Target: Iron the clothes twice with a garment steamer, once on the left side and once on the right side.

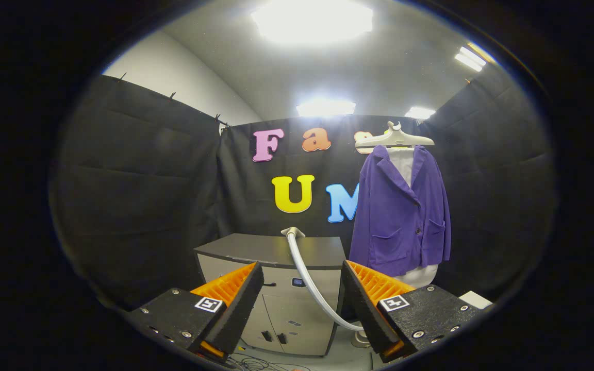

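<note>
The jacket (399, 214) hangs at the right of the frame, beyond the gripper's right finger. It is purple cloth with a notched lapel, two patch pockets and a dark button at the front, and it looks smooth and soft. It is draped over a white form whose rounded lower part shows under the hem, and a pale plastic hanger (394, 137) with broad shoulders sits at its top, against the black cloth wall.

A grey ribbed hose (310, 281) rises in a curve from low between the fingers up to a pale bent end at the middle of the frame. It passes in front of a cabinet (276, 293), a boxy grey unit with a dark flat top and two doors with small dark handles. Thin cables (256, 363) lie on the floor below it at the bottom of the frame.

The gripper (302, 299) is spread wide at the bottom middle, holding nothing. Its fingers are wedge-shaped with ridged inner faces, and each base carries a small square marker. The hose and cabinet lie beyond them.
</note>
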Action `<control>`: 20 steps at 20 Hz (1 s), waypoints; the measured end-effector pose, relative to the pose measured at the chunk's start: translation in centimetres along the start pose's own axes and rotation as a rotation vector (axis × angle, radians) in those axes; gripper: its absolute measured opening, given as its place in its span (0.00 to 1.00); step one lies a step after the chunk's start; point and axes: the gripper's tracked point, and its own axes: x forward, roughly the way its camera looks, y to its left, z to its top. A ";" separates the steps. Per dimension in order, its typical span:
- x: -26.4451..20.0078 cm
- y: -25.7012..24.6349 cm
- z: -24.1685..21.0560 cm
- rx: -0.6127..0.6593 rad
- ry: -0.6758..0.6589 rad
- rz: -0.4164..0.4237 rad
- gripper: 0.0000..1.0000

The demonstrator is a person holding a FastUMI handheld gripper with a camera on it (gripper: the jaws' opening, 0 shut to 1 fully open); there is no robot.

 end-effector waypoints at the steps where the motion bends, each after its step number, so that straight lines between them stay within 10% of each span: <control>1: 1.1 0.4 0.4 -0.007 0.000 -0.003 0.94; 20: 28.7 2.8 5.6 -0.064 0.093 -0.186 0.95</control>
